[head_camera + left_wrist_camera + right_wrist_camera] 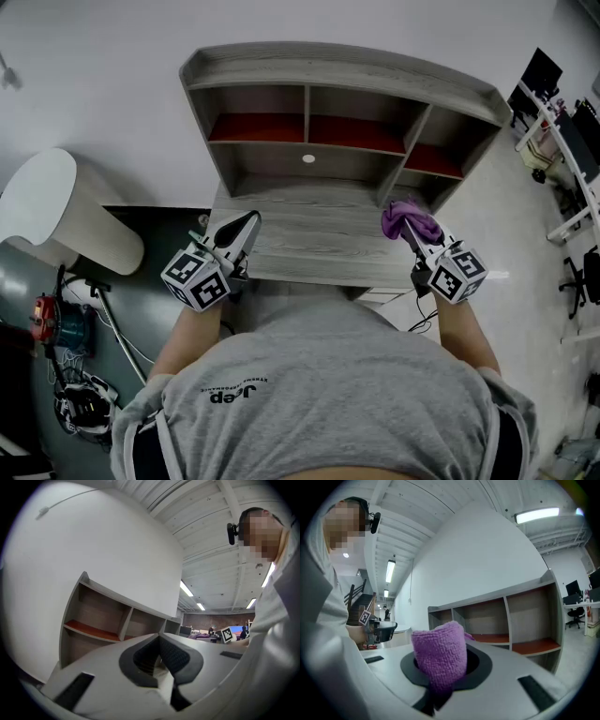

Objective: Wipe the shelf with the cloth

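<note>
Cloth (410,219): purple terry, bunched, pinched in the right gripper (440,674). The jaws are clamped on its lower part, so a fat wad sticks out past the tips. Reads as a deliberate hold, with loose pile out front to serve as the wiping pad and the jaws kept off the wood. The cloth hangs above the right front part of the desk top (309,246), just short of the shelf unit (339,67), and touches neither as far as the head view shows. The right gripper view looks past the wad into the open bays, so the gripper is aimed at the unit.

Left gripper (246,225): jaws together, pads meeting in its own view, nothing between them. It is held over the left front edge of the desk top, well apart from the cloth, and points at the left bays. Judgement: parked out of the way, no part in the wipe right now.

Shelf unit: grey wood-grain, backed against the white wall (112,75), three bays across. Red boards (354,133) form the middle level, and there is a round hole (308,157) in the back panel below. All bays look bare.

Step in hand, as I judge it: approach. Wiping has not begun, since the cloth touches no board. The next move calls for carrying the wad forward into a bay and pressing it flat. The right bay is nearest. Risk: with only the lower part pinched, the wad could drag out of the jaws.
</note>
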